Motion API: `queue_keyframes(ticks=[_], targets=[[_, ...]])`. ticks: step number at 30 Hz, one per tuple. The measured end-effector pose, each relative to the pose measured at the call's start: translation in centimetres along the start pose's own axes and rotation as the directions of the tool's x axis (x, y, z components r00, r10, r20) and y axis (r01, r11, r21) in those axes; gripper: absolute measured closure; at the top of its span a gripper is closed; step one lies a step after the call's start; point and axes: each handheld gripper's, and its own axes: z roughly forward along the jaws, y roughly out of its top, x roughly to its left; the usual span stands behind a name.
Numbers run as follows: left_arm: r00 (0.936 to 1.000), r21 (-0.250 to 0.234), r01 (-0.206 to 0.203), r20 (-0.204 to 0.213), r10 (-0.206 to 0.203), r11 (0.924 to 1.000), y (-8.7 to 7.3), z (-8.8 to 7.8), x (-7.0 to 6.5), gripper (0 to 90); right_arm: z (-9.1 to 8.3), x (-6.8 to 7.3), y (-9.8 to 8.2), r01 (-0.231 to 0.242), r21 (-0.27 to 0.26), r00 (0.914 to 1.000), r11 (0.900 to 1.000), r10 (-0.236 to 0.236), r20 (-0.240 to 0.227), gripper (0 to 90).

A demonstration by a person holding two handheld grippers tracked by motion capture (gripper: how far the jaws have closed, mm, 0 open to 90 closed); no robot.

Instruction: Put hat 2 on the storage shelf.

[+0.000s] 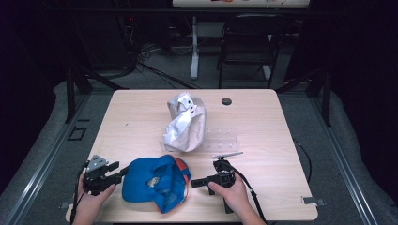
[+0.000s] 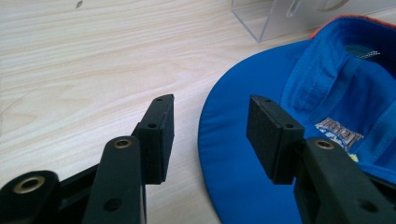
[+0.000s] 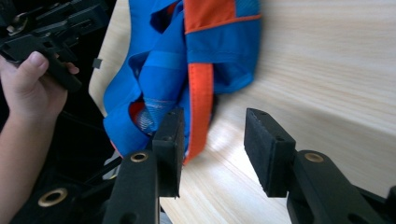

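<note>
A blue cap (image 1: 152, 183) with orange trim lies upside down near the table's front edge. My left gripper (image 1: 123, 172) is at the cap's left side. In the left gripper view the left gripper (image 2: 210, 135) is open, and the rim of the blue cap's (image 2: 327, 84) brim lies in the gap without touching the pads. My right gripper (image 1: 195, 182) points at the cap from the right. Seen in the right gripper view, the right gripper (image 3: 212, 149) is open. The orange strap (image 3: 201, 93) of the cap (image 3: 163, 70) ends just beside its left pad.
A white cap (image 1: 185, 122) sits on a clear plastic stand (image 1: 220, 136) in the middle of the wooden table (image 1: 141, 112); the stand's (image 2: 275, 18) corner is just beyond the blue brim. A black round plug (image 1: 226, 101) is at the back. A chair (image 1: 248, 42) stands beyond the table.
</note>
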Motion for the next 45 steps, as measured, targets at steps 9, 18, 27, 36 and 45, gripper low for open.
queue_keyframes(ticks=[9,18,27,36,45], targets=[[0.9997,-0.005,0.012,-0.020,-0.012,0.9999,-0.7,-0.7,0.4,52.1,2.4,0.2,0.2,-0.004,0.071,0.9994,0.997,0.007,-0.035,58.4],[0.9995,0.002,0.021,-0.023,-0.021,0.9998,-0.9,-1.0,0.4,52.1,3.4,0.2,0.2,-0.021,0.097,0.9952,0.995,0.030,-0.094,61.2],[0.9995,-0.009,0.018,-0.026,-0.018,0.9998,-0.9,-0.9,0.4,52.1,2.6,0.4,0.3,-0.048,0.070,0.9924,0.996,0.055,-0.110,71.6],[0.9995,-0.011,0.018,-0.028,-0.018,0.9998,-0.9,-0.9,0.4,52.1,2.0,0.5,0.5,-0.098,0.049,0.9869,0.994,0.103,-0.124,77.5],[0.9997,-0.003,0.011,-0.024,-0.012,0.9999,-0.8,-0.9,0.4,52.1,1.3,0.6,0.6,-0.112,0.049,0.9849,0.992,0.118,-0.127,77.8]])
